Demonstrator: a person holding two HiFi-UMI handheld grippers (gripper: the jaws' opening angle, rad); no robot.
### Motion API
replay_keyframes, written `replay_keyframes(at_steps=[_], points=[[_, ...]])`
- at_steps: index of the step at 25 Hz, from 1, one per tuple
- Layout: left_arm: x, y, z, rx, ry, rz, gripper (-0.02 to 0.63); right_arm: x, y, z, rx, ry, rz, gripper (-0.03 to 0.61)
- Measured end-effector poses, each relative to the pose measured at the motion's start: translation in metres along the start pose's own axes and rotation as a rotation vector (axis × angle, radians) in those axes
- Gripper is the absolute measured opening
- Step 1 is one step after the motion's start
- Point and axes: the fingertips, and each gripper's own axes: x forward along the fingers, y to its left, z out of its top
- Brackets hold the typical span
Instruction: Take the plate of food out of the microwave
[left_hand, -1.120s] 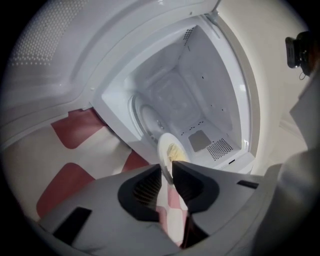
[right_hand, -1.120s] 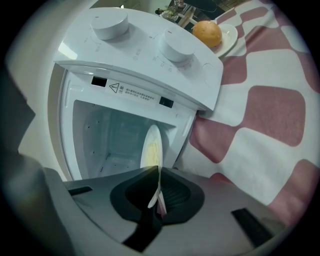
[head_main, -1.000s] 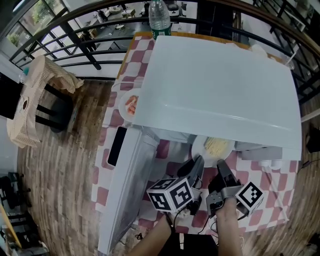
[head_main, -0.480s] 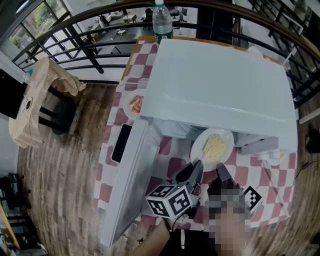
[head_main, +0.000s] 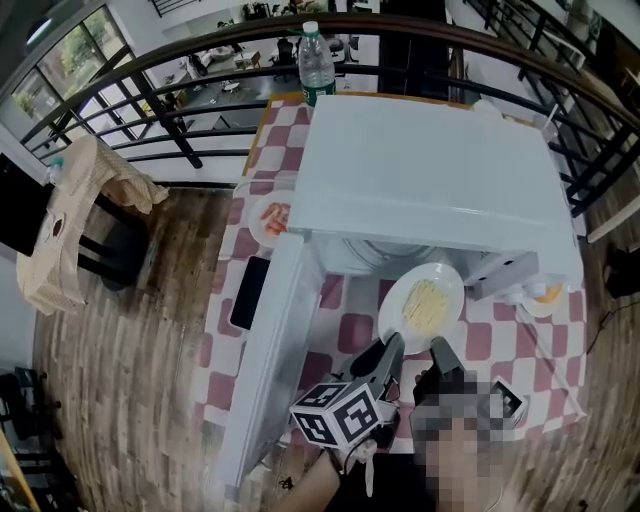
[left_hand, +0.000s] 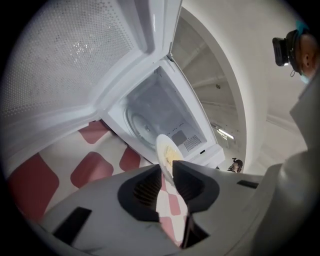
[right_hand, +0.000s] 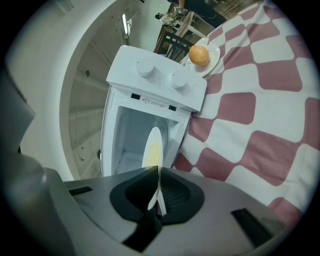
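Note:
A white plate (head_main: 422, 303) of pale yellow noodles hangs just in front of the open white microwave (head_main: 430, 170), over the red-and-white checked cloth. My left gripper (head_main: 392, 346) is shut on the plate's near-left rim and my right gripper (head_main: 440, 350) on its near-right rim. The left gripper view shows the plate (left_hand: 167, 150) edge-on between that gripper's (left_hand: 167, 167) jaws, with the microwave's bare cavity (left_hand: 155, 115) beyond. In the right gripper view the plate (right_hand: 154, 145) is pinched edge-on in that gripper (right_hand: 158, 171), ahead of the microwave (right_hand: 155, 80).
The microwave door (head_main: 270, 360) swings open to the left. A plate of orange food (head_main: 272, 217) sits left of the microwave, a small dish with an orange (head_main: 545, 293) to its right. A water bottle (head_main: 316, 60) stands behind. Railings ring the table.
The plate has come out of the microwave cavity toward me with both grippers drawing back. It now shows whole in front of the opening.

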Motion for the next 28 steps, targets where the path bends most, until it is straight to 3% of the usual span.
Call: replay_keyframes(at_steps=[16, 28], points=[[-0.026, -0.016, -0.005, 0.007, -0.010, -0.021, 0.100, -0.027, 0.009, -0.012, 0.010, -0.011, 0.014, 0.017], [-0.059, -0.036, -0.040, -0.043, -0.075, 0.016, 0.100, -0.070, 0.000, -0.020, -0.015, 0.054, 0.018, 0.015]])
